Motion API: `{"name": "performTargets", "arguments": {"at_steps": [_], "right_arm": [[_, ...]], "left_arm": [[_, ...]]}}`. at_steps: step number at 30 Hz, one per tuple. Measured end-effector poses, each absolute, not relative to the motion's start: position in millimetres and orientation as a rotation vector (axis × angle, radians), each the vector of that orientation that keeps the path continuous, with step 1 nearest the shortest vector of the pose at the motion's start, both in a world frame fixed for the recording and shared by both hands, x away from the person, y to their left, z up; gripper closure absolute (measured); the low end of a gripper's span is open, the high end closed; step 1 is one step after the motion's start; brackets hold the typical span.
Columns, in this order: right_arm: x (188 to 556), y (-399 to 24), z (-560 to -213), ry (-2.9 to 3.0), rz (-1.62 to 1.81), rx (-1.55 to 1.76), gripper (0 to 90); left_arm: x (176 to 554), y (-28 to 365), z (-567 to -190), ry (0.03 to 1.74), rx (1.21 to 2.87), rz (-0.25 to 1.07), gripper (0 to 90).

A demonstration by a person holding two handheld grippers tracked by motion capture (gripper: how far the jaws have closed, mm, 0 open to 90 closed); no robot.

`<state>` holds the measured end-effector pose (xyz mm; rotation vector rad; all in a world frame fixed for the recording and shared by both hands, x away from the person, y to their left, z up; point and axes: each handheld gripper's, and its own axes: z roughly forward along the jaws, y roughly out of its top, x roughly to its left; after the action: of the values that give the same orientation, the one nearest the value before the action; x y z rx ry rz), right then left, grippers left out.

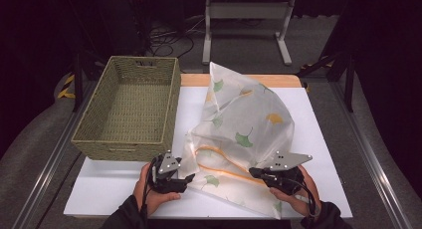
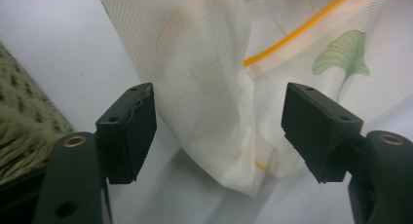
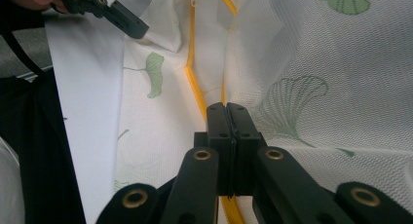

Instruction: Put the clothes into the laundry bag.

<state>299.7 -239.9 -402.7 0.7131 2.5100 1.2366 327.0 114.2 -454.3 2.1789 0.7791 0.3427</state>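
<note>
Lay on the white table (image 1: 124,189): a translucent mesh laundry bag (image 1: 249,124) printed with green and yellow ginkgo leaves, puffed up in a peak toward the far side, its near edge spread flat toward the person. Stood just left of it, touching or nearly so: a woven green basket (image 1: 130,107).

Held at the bag's near left corner: the left gripper (image 1: 185,179), jaws spread well apart. Seen in the left gripper view: a folded corner of the bag (image 2: 214,112) hanging between the two black pads (image 2: 129,131), neither pad pressing on it, with a gap on each side. Nothing gripped there.

Held at the bag's near right edge: the right gripper (image 1: 253,172), jaws pressed fully together. Seen in the right gripper view (image 3: 229,118): pads clamped on the bag's orange zip line (image 3: 195,83), which ran into the closed jaws from above and came out below them. Also seen there, at upper left, the left gripper (image 3: 127,20) with its hand.
</note>
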Motion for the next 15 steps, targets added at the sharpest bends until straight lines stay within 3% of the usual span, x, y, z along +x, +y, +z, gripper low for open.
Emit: {"name": "performTargets", "arguments": {"at_steps": [3, 15], "right_arm": [[298, -240, -403, 2.509, 1.237, 0.705, 89.8], [295, -240, -400, 2.485, 1.272, 0.676, 89.7]], "left_arm": [[333, 106, -457, 0.773, 2.198, 0.318, 27.5], [351, 90, -460, 0.754, 2.215, 0.269, 44.0]]}}
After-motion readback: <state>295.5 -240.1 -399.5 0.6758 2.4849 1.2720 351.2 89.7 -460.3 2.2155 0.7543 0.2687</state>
